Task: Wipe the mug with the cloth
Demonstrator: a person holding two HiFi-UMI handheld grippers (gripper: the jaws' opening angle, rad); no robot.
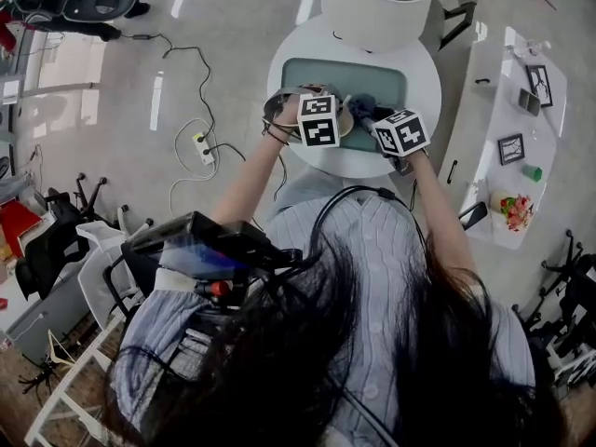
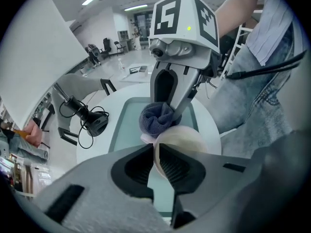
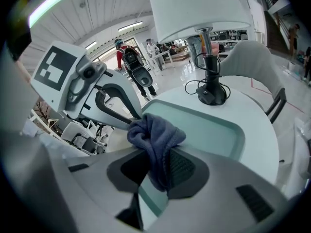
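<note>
With left hand-held gripper (image 2: 155, 165), clamped mug (image 2: 182, 139) by its rim over table (image 3: 257, 140); with right hand-held gripper (image 3: 154, 171), pinched bunched cloth (image 3: 154, 132), faced mug's far side, apparently touching, directly opposite left jaws.

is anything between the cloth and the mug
Nothing visible. The right gripper holds the cloth, which sits against the far side of the mug. The left gripper clamps the mug's rim.
</note>
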